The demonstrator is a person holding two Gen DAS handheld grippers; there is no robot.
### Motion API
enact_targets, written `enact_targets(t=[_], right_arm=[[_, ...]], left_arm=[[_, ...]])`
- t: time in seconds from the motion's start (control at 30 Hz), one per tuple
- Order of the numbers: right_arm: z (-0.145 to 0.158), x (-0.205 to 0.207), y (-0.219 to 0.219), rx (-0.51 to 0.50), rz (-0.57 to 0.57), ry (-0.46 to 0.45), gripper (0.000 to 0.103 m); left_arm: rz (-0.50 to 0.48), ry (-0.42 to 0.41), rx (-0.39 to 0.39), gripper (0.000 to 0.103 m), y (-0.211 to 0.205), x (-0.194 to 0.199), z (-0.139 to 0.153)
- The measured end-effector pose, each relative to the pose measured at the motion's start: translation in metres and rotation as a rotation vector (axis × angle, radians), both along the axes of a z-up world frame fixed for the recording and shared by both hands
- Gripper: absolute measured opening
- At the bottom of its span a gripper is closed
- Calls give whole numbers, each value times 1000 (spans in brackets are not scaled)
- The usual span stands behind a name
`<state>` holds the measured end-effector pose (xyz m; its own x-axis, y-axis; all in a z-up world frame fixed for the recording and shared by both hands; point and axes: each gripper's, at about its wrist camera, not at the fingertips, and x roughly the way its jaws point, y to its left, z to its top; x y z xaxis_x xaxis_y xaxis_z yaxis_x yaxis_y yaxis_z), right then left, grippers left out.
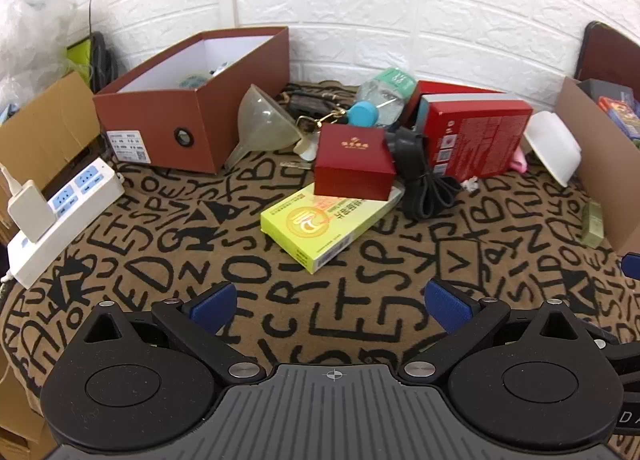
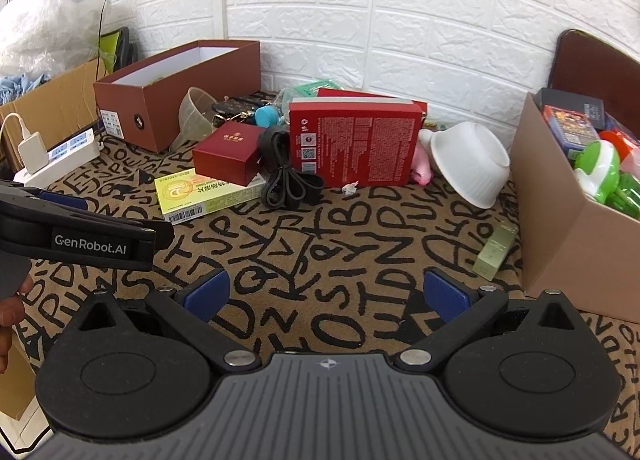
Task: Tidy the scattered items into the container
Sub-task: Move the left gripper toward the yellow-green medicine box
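Scattered items lie on a brown letter-print cloth (image 1: 320, 320). A small dark-red box (image 1: 354, 161) rests on a yellow-green flat box (image 1: 326, 221), also in the right wrist view (image 2: 208, 193). Beside them are a black strap (image 1: 424, 187), a big red box (image 1: 476, 139), a clear funnel (image 1: 262, 123), a plastic bottle (image 1: 384, 97) and a tipped white bowl (image 2: 472, 163). An open brown shoebox (image 1: 192, 99) stands back left. A small green box (image 2: 494, 250) lies by a cardboard box (image 2: 568, 236). My left gripper (image 1: 330, 302) and right gripper (image 2: 326, 294) are open and empty, well short of the items.
A white power strip (image 1: 60, 219) with a plugged charger lies at the left edge. The cardboard box at right holds toys and books. A white brick wall (image 2: 400, 19) backs the scene. The left gripper's body (image 2: 80, 236) shows at the left of the right wrist view.
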<state>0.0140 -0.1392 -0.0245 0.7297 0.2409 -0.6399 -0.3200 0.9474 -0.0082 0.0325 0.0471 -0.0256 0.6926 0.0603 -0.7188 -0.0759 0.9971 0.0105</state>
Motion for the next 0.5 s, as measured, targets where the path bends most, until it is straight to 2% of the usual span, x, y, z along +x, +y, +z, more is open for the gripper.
enact_targets(t=[0.33,0.5], right_arm=[[-18,28,24,-19,41,69,102],[-29,46,43,-29,82,113,102]], left_arm=[[1,28,23,103,28,28,-19],[-24,23,-21,103,47,47,-22]])
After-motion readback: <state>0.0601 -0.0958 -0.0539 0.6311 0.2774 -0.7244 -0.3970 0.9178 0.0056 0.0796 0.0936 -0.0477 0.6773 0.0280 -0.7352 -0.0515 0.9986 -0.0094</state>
